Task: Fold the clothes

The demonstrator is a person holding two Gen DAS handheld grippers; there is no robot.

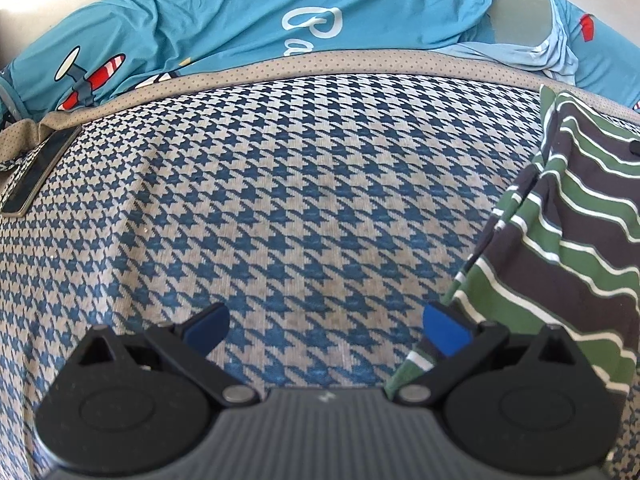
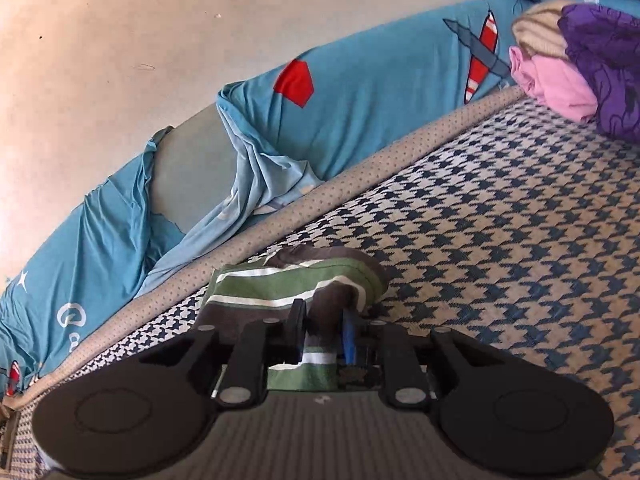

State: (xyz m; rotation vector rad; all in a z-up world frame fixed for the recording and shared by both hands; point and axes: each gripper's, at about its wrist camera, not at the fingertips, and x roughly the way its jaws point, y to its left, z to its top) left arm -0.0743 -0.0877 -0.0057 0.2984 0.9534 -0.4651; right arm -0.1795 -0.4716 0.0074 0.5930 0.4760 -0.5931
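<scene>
Left gripper point(image 1: 326, 330) hangs with its two blue-tipped fingers point(image 1: 446, 332) spread wide over a houndstooth mattress cover point(image 1: 280, 208), a ribbed woven cloth in dark blue and beige, and nothing sits between them. Its right-hand finger lies against the lower edge of the striped garment point(image 1: 572, 248), a soft knit in green and dark brown bands parted by thin white lines, which hangs in loose wavy folds down the right of the left wrist view. A dotted beige piping point(image 1: 320, 66) rims the mattress, and beyond it a smooth turquoise sheet point(image 1: 224, 12) printed with red-and-white planes and white lettering lies wrinkled. A flat dark rectangular phone point(image 1: 38, 172) rests near the mattress's left edge.

Right gripper point(image 2: 323, 334) has its fingers drawn close together, pinching a bunched brown fold of the striped garment point(image 2: 296, 288); the rest of the cloth lies crumpled in a low heap on the houndstooth cover point(image 2: 500, 240), just beside the piping point(image 2: 360, 172). Well apart, at the far right corner, sits a pile of folded clothes: a purple patterned piece point(image 2: 604, 64), a pink one point(image 2: 556, 84) and a cream one point(image 2: 536, 28)
</scene>
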